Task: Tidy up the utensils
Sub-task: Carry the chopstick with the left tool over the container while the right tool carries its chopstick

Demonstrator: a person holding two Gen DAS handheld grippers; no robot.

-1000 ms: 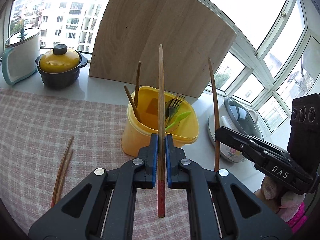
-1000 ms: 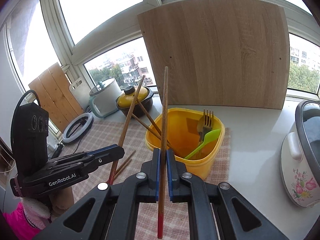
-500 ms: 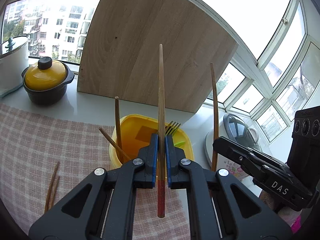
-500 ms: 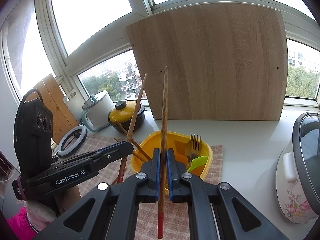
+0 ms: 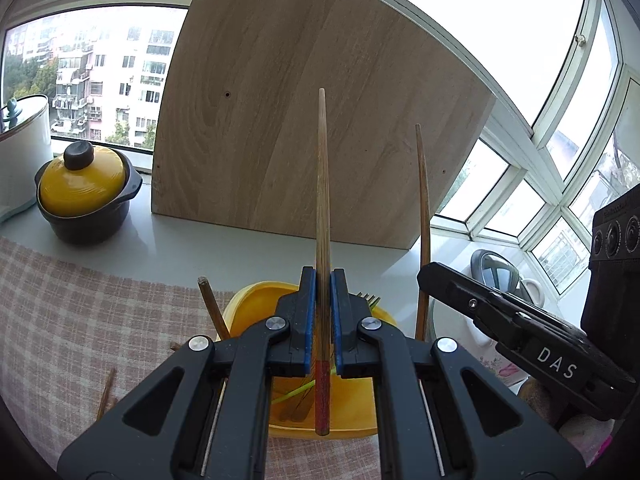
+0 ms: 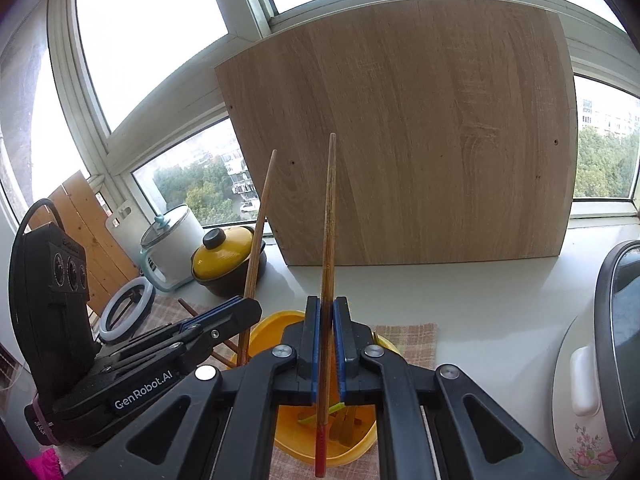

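Left wrist view shows the left gripper (image 5: 323, 320) with its jaws pinching a wooden chopstick (image 5: 322, 216) upright, red end nearest the camera, directly over the yellow tub (image 5: 248, 312) on the checked cloth (image 5: 80, 312) of the table; right wrist view shows the right gripper (image 6: 326, 344) pinching a second chopstick (image 6: 329, 240) the same way, above the same tub, with the left gripper just beside it on the left; inside the tub lie a fork (image 5: 368, 300), a green utensil and a few chopsticks already leaning against its wall; more chopsticks (image 5: 106, 394) lie on the cloth to the near left; judged from this, the step in hand is delivering both chopsticks into the tub; next each gripper needs to lower its red end inside the rim, then spread its jaws without knocking the other stick
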